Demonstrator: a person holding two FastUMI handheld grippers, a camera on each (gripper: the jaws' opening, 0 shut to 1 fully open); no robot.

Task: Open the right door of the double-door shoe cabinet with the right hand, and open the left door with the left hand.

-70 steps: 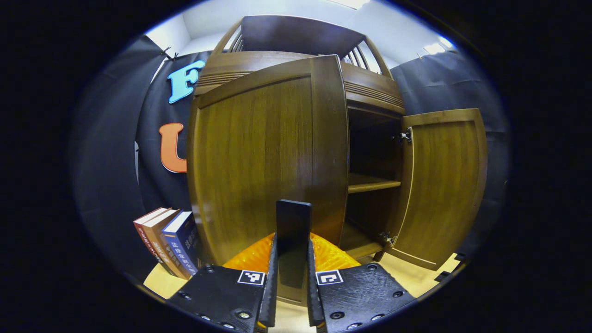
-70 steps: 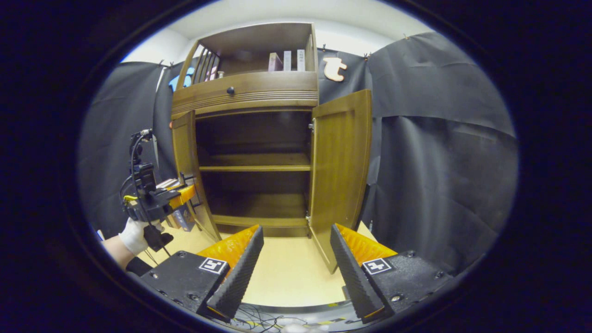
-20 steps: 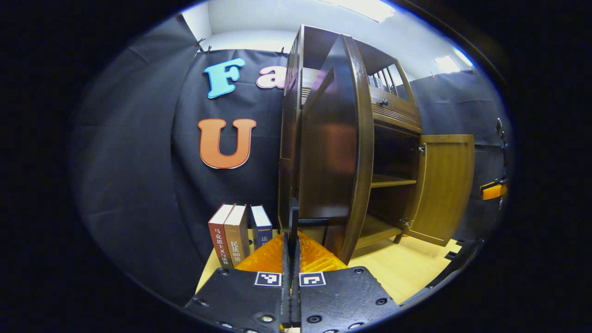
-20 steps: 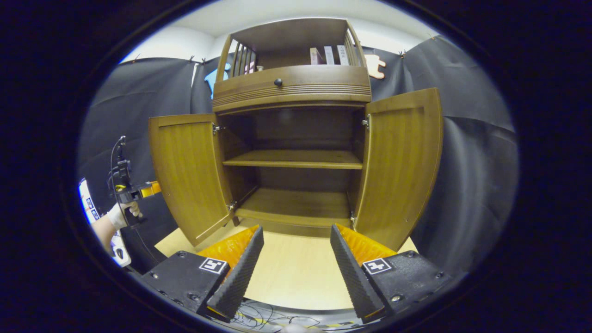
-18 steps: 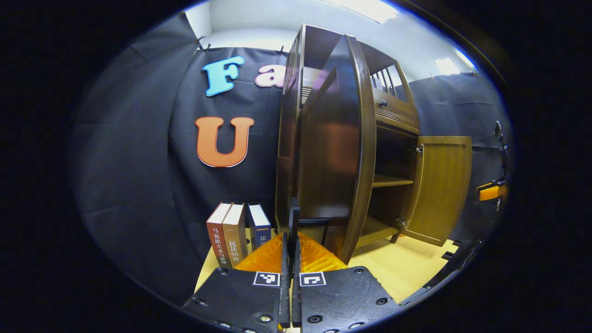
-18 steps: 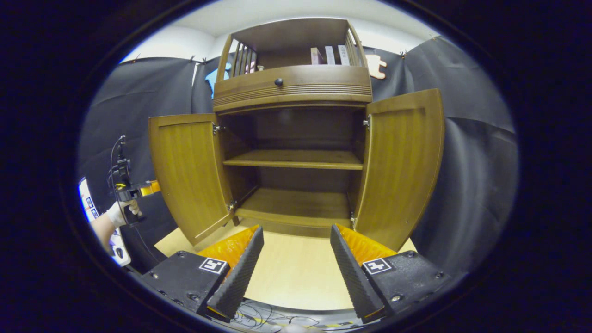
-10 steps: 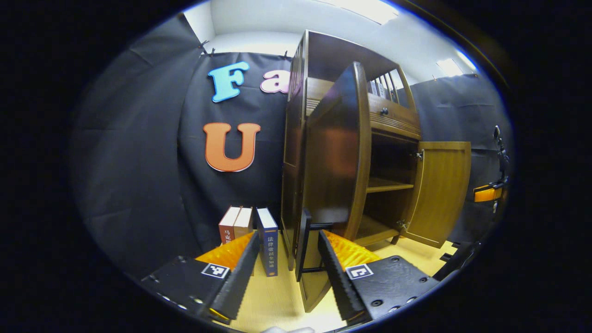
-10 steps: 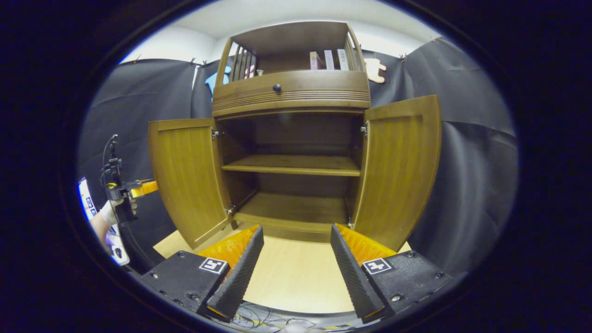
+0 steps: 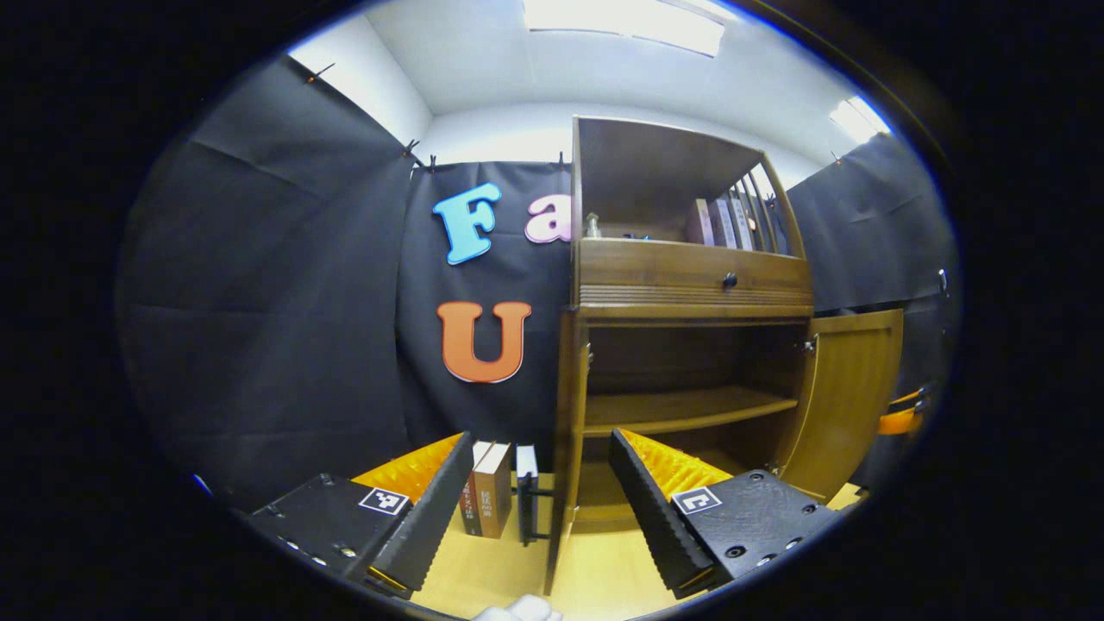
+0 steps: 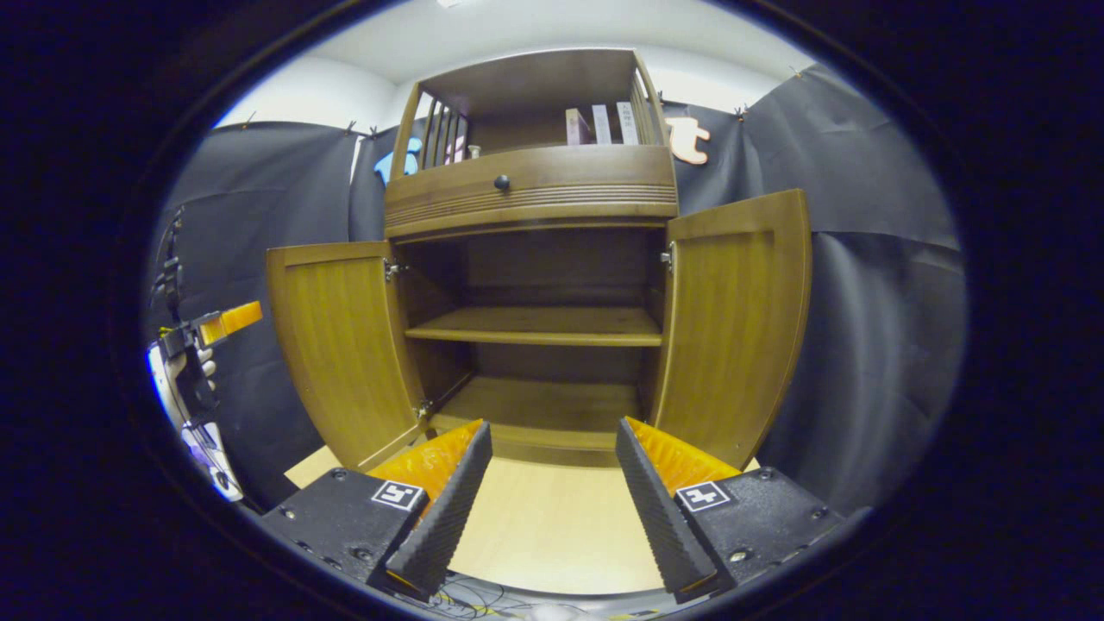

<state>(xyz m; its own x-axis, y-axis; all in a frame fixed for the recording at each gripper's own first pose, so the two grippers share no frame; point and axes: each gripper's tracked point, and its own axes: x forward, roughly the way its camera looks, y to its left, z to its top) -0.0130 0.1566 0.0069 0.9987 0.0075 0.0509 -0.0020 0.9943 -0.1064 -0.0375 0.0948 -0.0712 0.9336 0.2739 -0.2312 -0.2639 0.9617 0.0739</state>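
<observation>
The wooden shoe cabinet (image 10: pixel 530 194) stands with both doors swung wide. In the right gripper view the left door (image 10: pixel 341 336) and the right door (image 10: pixel 733 328) flank bare inner shelves (image 10: pixel 535 326). My right gripper (image 10: pixel 553 426) is open in front of the cabinet, touching nothing. In the left gripper view the left door (image 9: pixel 565 414) is edge-on, its dark handle (image 9: pixel 528 509) pointing left, and the right door (image 9: pixel 849 397) hangs open beyond. My left gripper (image 9: pixel 540 435) is open, back from that door's edge. The left gripper (image 10: pixel 211 328) also appears far left, held by a gloved hand (image 10: pixel 185 362).
Three books (image 9: pixel 487 500) stand on the light wooden floor (image 10: pixel 552 517) left of the cabinet. A drawer with a dark knob (image 10: pixel 501 182) sits above the doors, and more books (image 10: pixel 595 125) line the top shelf. Black cloth walls close in on both sides.
My left gripper swung the left door fully open by its handle, then let go, opened and drew back. The right gripper stayed open and barely shifted.
</observation>
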